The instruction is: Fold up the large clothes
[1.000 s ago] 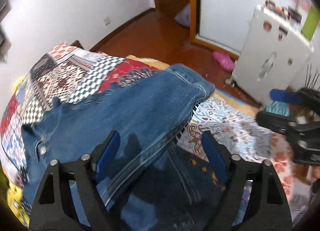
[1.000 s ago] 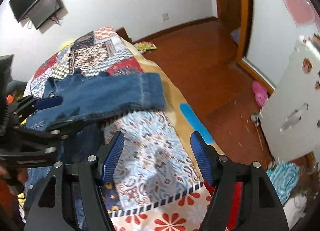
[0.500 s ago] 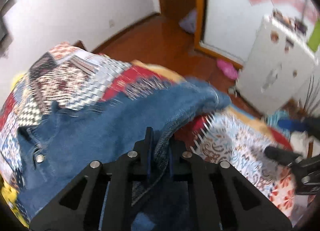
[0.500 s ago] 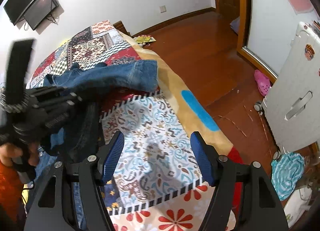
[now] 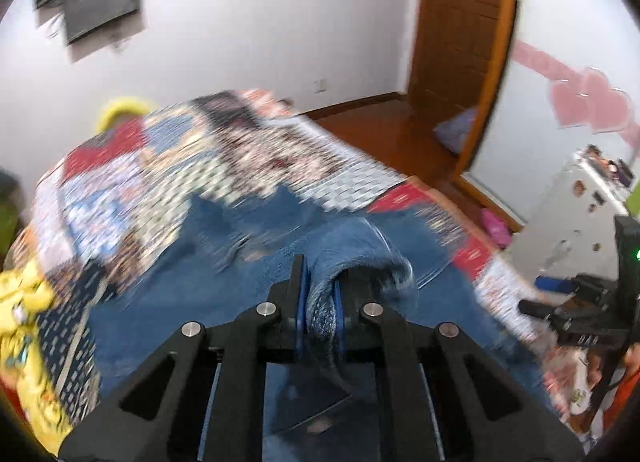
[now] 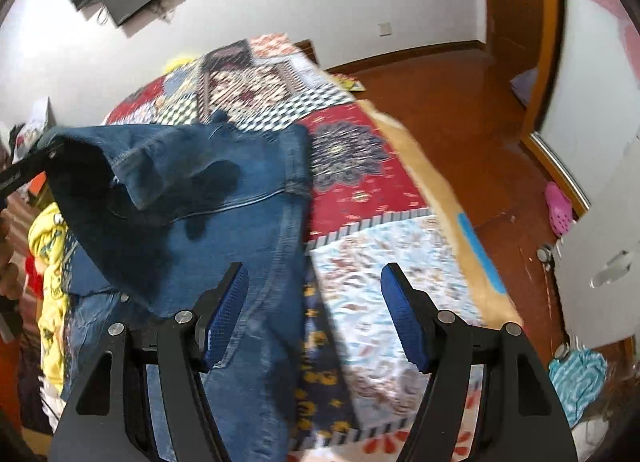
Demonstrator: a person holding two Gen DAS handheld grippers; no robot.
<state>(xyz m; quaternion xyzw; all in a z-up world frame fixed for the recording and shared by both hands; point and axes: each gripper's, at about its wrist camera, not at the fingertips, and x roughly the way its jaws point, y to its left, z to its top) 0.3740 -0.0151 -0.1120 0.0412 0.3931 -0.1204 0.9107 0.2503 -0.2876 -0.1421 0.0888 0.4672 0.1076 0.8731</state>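
Left wrist view shows the jeans [image 5: 248, 286] spread across the quilt [image 5: 240, 158] on the bed, with a bunched fold of denim pinched between the blue pads of the left gripper [image 5: 319, 302], whose jaws are closed tight on it. From the right wrist, that lifted denim hangs above the rest of the jeans [image 6: 224, 222], the left gripper's black tip showing at the frame's left edge. The right gripper [image 6: 314, 316] stands wide apart and holds nothing, above the jeans' edge and the quilt [image 6: 360, 262]. A yellow garment [image 6: 50, 262] lies beside the jeans. Wood floor [image 6: 460, 102] borders the bed.
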